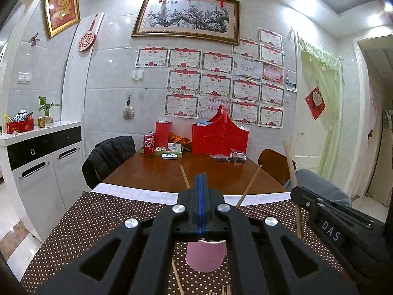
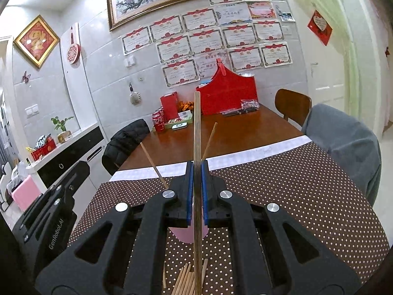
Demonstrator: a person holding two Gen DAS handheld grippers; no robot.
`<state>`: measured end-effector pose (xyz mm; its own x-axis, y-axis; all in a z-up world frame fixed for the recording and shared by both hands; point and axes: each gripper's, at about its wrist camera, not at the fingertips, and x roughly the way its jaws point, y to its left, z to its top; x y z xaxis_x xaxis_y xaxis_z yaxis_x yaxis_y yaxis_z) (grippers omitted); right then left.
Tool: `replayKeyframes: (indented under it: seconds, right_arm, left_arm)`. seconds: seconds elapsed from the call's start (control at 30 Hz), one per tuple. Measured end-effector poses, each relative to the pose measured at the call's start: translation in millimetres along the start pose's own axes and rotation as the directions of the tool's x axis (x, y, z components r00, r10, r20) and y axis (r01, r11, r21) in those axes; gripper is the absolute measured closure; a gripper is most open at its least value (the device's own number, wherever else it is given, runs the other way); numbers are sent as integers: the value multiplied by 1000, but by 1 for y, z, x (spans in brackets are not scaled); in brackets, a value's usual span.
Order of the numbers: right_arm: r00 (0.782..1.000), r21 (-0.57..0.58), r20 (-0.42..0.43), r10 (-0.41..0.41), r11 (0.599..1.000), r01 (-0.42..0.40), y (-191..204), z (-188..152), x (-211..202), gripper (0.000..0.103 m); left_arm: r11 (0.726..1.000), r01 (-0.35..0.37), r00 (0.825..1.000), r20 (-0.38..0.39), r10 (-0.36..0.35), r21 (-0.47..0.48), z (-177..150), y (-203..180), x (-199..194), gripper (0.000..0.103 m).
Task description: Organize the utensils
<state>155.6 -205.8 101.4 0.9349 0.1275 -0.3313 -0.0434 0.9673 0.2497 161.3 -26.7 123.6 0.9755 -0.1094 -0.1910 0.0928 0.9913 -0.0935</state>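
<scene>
A long wooden table (image 2: 245, 127) runs from the near edge to the far tiled wall. Its near half is covered by a brown cloth with white dots (image 2: 307, 184), with a pale strip along the cloth's far edge. At the far end stand a red carrier box (image 2: 228, 93) and, to its left, cola cans (image 2: 158, 121). A chair draped with a black jacket (image 1: 110, 157) sits at the left side, and one draped in grey fabric (image 2: 348, 145) at the right.

On the cloth stands a pink cup (image 1: 205, 255), directly below the left gripper (image 1: 201, 179), whose blue-padded fingers are pressed together with nothing between them. Two thin sticks (image 1: 184, 177) lean out of the cup, one to the left and one to the right.

The right gripper (image 2: 197, 169) is clamped on a long wooden chopstick (image 2: 197, 127), held nearly upright. The chopstick's upper end rises above the fingers toward the far wall, and its lower part passes down in front of the cup; whether it touches the cup cannot be told. In the left wrist view this gripper is at the right, just beside the cup.

At the near edge of the cloth, below the cup, lies a loose bunch of chopsticks (image 2: 184, 280).
</scene>
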Motion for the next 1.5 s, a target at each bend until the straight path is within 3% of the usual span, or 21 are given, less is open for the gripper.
replayKeyframes:
  seconds: [0.2,0.3,0.33,0.37,0.43,0.53,0.67,0.8,0.83,0.87,0.9,0.93,0.97,1.0,1.03,1.07,1.1,1.2,1.43,1.5]
  right_arm:
    - [1000,-2,-24,2,1000,-2,-2,1,10,97]
    - [998,-13,-60,12,1000,-13,-1,-2,18,96]
    - [997,-13,-70,14,1000,-15,-2,-4,21,96]
    - [997,-16,-81,16,1000,-17,-3,-5,23,96]
    - [994,-24,-104,16,1000,-19,-5,-8,28,96]
    - [991,-26,-131,8,1000,-11,-9,-13,36,96]
    - [987,-22,-158,2,1000,-5,-14,-19,43,97]
    - [986,-34,-165,0,999,-6,-20,-21,45,97]
    - [986,-33,-168,1,999,-7,-22,-21,46,97]
    - [985,-27,-175,6,1000,-10,-24,-21,47,97]
    - [983,-19,-184,10,1000,-14,-27,-20,49,97]
    - [981,-13,-191,13,1000,-16,-29,-21,51,97]
    - [980,-7,-198,14,1000,-16,-31,-21,53,97]
    - [979,-5,-203,15,1000,-16,-33,-21,55,97]
    - [978,-5,-208,14,1000,-15,-35,-21,57,97]
    - [977,-4,-215,9,1000,-11,-36,-21,59,97]
    - [975,-3,-221,8,1000,-9,-37,-21,61,97]
    - [973,5,-231,6,1000,-5,-40,-19,66,97]
    - [983,-14,-185,9,1000,-12,-32,-5,57,97]
    - [984,-19,-176,12,1000,-16,-30,-3,55,97]
  left_arm:
    - [1000,2,998,-61,-4,-24,-3,18,17,102]
    - [999,43,986,-161,-43,-4,-12,27,36,101]
    - [999,32,980,-197,-30,7,-18,31,43,96]
    - [1000,0,971,-241,6,25,-27,35,54,72]
    - [999,-29,952,-303,34,21,-41,43,70,49]
    - [999,-37,906,-423,25,-21,-64,58,97,49]
    - [996,-77,788,-614,36,-40,-104,72,149,49]
    - [985,-154,699,-713,52,-79,-131,89,190,49]
    - [982,-165,692,-720,52,-88,-135,92,196,49]
    - [981,-177,731,-678,74,-83,-135,93,200,49]
    - [976,-212,741,-660,125,-53,-135,94,203,49]
    - [972,-231,735,-661,154,-31,-137,95,207,49]
    - [974,-224,724,-672,156,-15,-141,95,213,60]
    - [982,-189,740,-657,142,-1,-140,91,214,82]
    - [990,-142,741,-665,98,-12,-138,88,215,98]
    - [988,-152,728,-675,117,7,-137,87,216,99]
    - [988,-152,726,-678,114,3,-135,87,215,102]
    - [991,-130,743,-663,95,-4,-127,89,211,102]
    - [994,-108,846,-526,83,-16,-91,85,175,102]
    - [995,-99,862,-501,82,-7,-84,80,168,102]
